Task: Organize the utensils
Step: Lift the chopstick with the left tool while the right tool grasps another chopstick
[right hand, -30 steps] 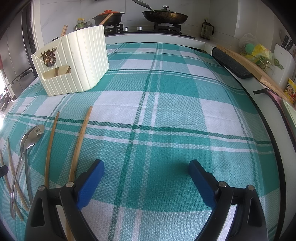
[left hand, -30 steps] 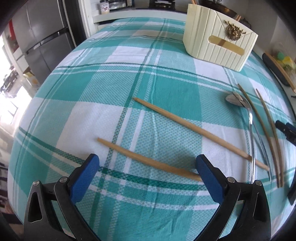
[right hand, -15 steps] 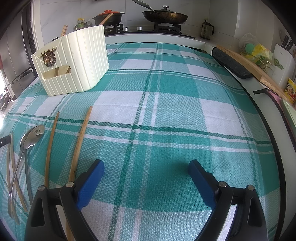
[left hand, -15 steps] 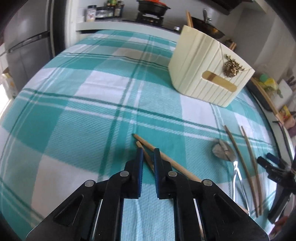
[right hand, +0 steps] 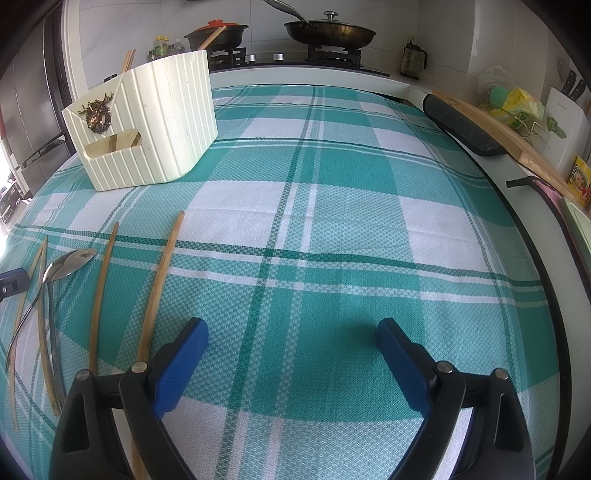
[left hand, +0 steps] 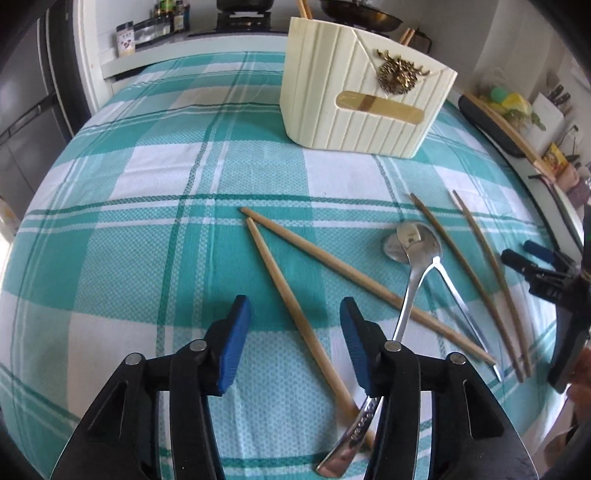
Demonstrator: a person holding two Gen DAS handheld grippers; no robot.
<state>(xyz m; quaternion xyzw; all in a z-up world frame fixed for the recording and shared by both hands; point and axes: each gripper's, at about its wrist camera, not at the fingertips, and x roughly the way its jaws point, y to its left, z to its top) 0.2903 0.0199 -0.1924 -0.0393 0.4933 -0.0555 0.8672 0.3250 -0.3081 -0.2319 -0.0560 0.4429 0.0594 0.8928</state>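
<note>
In the left wrist view two light wooden chopsticks (left hand: 291,306) (left hand: 354,277) lie on the checked cloth with their far ends close together. My left gripper (left hand: 293,332) is open, its blue pads either side of the nearer chopstick, not gripping it. Two metal spoons (left hand: 417,258) and two darker chopsticks (left hand: 476,280) lie to the right. The cream utensil holder (left hand: 354,96) stands at the back, also in the right wrist view (right hand: 147,122). My right gripper (right hand: 291,362) is open and empty over the cloth, with a dark chopstick (right hand: 159,291) just left of it.
The table's right edge (right hand: 546,295) borders a counter with a black board (right hand: 461,129) and knife block. A stove with a pan (right hand: 328,31) stands behind the table. A fridge (left hand: 29,110) stands far left.
My left gripper, shut half a second ago at the chopsticks' far ends, has drawn back and opened. The nearer chopstick has swung so its far end lies by the other's. The right gripper has not moved.
</note>
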